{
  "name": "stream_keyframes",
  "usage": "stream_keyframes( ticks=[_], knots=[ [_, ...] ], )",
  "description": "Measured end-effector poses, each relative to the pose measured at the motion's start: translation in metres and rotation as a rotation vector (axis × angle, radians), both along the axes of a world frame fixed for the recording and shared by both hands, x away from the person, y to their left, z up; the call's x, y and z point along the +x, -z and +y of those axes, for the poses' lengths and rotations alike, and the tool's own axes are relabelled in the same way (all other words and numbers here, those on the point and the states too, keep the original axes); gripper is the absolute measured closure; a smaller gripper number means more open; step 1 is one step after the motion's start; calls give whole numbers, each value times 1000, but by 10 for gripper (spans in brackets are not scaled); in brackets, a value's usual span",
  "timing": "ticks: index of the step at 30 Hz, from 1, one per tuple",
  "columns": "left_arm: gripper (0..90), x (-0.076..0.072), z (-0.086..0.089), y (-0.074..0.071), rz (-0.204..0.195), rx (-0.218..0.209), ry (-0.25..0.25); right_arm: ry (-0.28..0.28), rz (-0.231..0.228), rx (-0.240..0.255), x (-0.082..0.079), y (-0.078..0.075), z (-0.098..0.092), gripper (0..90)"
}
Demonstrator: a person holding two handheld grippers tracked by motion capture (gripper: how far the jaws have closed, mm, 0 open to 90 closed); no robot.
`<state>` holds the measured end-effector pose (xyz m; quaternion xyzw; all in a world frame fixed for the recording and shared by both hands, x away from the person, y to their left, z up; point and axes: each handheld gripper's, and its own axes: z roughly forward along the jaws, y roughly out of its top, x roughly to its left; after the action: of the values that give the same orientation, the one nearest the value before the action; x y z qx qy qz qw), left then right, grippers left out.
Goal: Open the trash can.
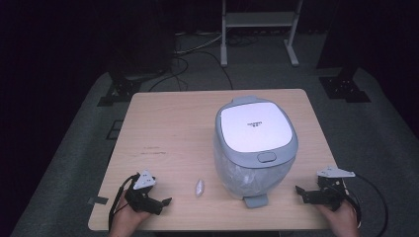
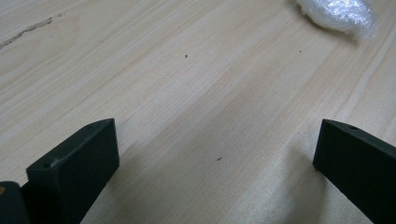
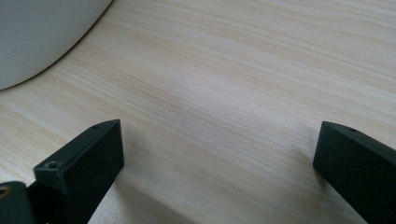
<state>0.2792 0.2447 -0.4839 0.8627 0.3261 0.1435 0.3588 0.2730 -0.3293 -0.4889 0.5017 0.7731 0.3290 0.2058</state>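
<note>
A grey and white bin (image 1: 255,148) with its lid shut stands right of centre in the high view, on the pale wooden surface (image 1: 168,128), and a clear bag lining shows through its lower wall. Left of the bin's base, in the lower middle of the frame, lies a small wad of clear plastic wrap (image 1: 199,187), apart from the bin. The left gripper (image 1: 165,202) sits at the lower left with its jaws wide open and nothing between them; in the left gripper view the wad appears at the upper right (image 2: 337,14), well ahead of the jaws. The right gripper (image 1: 300,190) sits at the lower right, near the bin, jaws wide open and empty; in the right gripper view the bin's curved wall (image 3: 42,32) fills the upper left corner.
</note>
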Motion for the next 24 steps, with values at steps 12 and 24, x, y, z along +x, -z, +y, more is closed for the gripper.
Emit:
stream_keyframes(
  ticks=[12,24],
  knots=[
    [0,0,0,0,0,0,-1,-8,-1,2,0,-2,-1,96],
    [0,0,0,0,0,0,-1,-23,-27,37,-5,-19,3,245]
  ],
)
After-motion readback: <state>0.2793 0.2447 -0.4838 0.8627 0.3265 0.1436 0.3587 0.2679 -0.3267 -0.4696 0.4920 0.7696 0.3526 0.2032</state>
